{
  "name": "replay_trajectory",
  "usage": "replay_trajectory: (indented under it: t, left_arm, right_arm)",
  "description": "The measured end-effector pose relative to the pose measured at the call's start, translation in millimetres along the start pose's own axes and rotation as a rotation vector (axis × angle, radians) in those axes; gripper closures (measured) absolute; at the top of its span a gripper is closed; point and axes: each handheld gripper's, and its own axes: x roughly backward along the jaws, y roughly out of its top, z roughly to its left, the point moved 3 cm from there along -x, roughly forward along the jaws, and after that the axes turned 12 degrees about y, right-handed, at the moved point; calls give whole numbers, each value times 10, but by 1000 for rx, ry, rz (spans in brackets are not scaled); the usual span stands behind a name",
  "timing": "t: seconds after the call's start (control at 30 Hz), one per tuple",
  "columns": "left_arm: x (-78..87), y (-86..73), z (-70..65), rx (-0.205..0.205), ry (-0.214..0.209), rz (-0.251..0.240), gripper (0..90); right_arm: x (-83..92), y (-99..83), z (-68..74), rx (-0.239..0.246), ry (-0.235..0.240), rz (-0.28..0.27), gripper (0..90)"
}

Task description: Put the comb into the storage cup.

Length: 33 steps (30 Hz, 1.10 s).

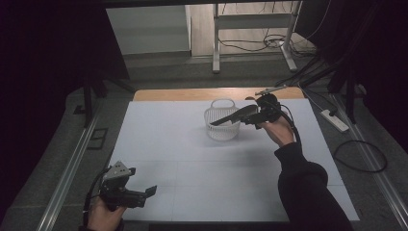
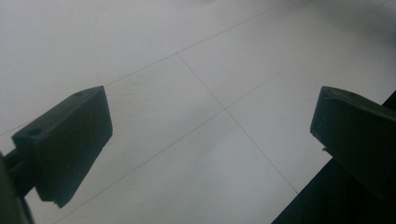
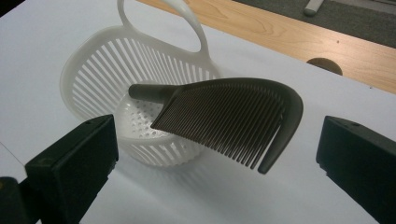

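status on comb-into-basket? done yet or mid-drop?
Done: the dark comb has reached the white basket, handle end over the rim, toothed end sticking out.
In hand: the right gripper is open, jaws wide on both sides of the comb, pads clear of it. Whether the comb rests on the rim or is dropping, the pictures do not settle.
Left: pull the right gripper away. The left gripper waits open over the white mat.

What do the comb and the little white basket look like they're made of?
The comb looks like dark moulded plastic with a matte finish: thin even teeth, a smooth curved spine, no shine. The basket looks like white plastic, slightly glossy: slotted walls, a perforated bottom and a loop handle formed in one piece. Neither can be confirmed by sight alone.
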Motion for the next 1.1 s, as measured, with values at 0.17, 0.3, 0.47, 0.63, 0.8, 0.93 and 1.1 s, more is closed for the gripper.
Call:
replay_trajectory:
  t: [0.17,0.3,0.47,0.63,0.8,0.93,1.1]
  left_arm:
    - [0,0,2,1,-1,0,0]
    - [1,0,4,2,-3,-1,0]
    - [2,0,5,2,-5,-2,0]
    - [3,-1,7,4,-7,-3,0]
    - [5,-2,9,4,-10,-5,0]
    - [8,-3,13,6,-13,-7,0]
    - [9,-5,19,15,-16,-10,0]
  right_arm:
    - [17,-47,9,10,3,-9,0]
    - [38,-73,27,14,6,-24,0]
    - [60,-93,47,31,8,-25,0]
    - [73,-114,65,42,11,-17,0]
    - [93,-147,92,49,17,-10,0]
    - [109,-172,104,55,22,-7,0]
    - [129,-204,120,62,26,-5,0]
